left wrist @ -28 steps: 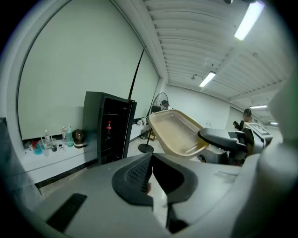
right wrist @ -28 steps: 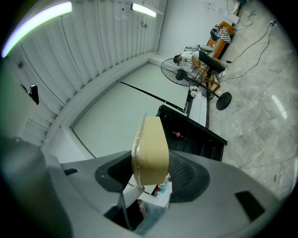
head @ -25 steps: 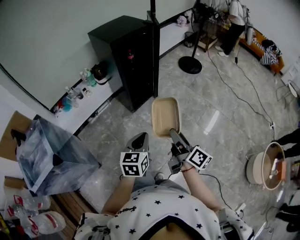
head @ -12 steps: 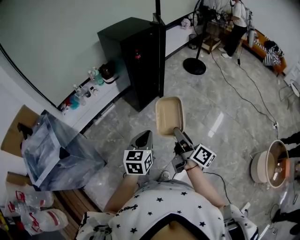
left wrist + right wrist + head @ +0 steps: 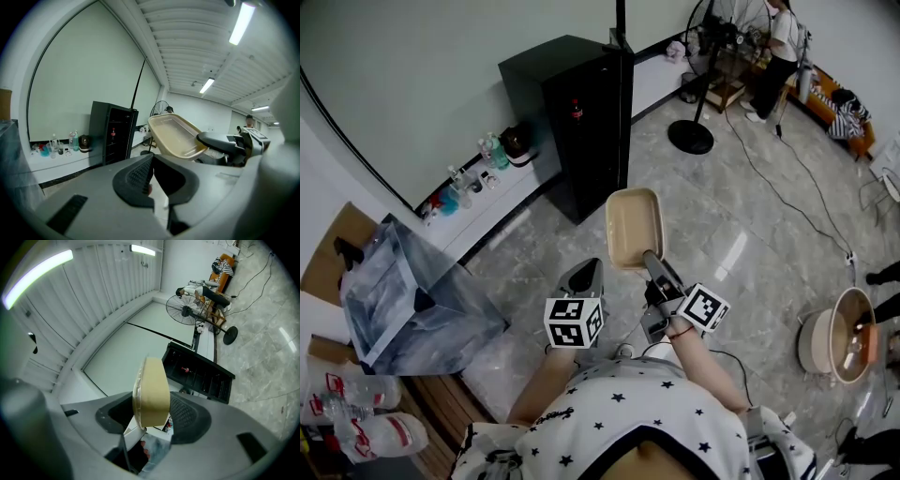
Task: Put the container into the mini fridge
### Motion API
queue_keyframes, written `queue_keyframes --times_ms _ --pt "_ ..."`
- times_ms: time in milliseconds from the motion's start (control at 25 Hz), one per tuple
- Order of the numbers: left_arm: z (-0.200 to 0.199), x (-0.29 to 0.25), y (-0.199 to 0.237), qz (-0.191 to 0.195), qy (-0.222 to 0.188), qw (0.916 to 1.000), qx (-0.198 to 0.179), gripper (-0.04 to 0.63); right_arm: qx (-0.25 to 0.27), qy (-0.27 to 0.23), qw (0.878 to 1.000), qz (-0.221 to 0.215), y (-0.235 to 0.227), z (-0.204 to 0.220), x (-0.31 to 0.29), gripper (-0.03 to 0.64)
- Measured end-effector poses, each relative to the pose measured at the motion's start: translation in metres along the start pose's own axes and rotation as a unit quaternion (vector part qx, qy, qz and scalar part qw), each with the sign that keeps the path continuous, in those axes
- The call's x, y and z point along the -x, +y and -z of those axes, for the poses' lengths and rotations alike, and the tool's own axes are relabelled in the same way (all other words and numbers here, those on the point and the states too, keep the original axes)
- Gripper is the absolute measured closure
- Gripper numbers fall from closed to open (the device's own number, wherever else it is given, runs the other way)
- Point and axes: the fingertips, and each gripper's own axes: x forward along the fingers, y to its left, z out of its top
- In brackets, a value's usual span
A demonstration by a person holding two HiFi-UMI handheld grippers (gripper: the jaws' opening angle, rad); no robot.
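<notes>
While right gripper (image 5: 649,263) clamps beige round-cornered container (image 5: 633,223), boxy black fridge (image 5: 581,112) ahead.

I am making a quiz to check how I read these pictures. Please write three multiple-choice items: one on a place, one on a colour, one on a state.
1. Where does the fridge stand?
A) against the wall
B) on a table
C) on a chair

2. What colour is the container?
A) blue
B) beige
C) black

3. How are the jaws of the right gripper?
A) open and empty
B) shut on a bottle
C) shut on the container

Answers: 1 A, its back is to the wall; 2 B, it is beige in all views; 3 C, the jaws clamp its near end.
</notes>
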Motion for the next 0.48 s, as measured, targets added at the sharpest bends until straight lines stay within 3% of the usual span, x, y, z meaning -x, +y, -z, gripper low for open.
queue_keyframes --times_ms 480 --pt "0.004 -0.018 -0.011 -0.011 0.007 0.9998 0.012 0.583 -0.012 0.001 1.000 0.007 -0.020 -0.025 0.002 0.402"
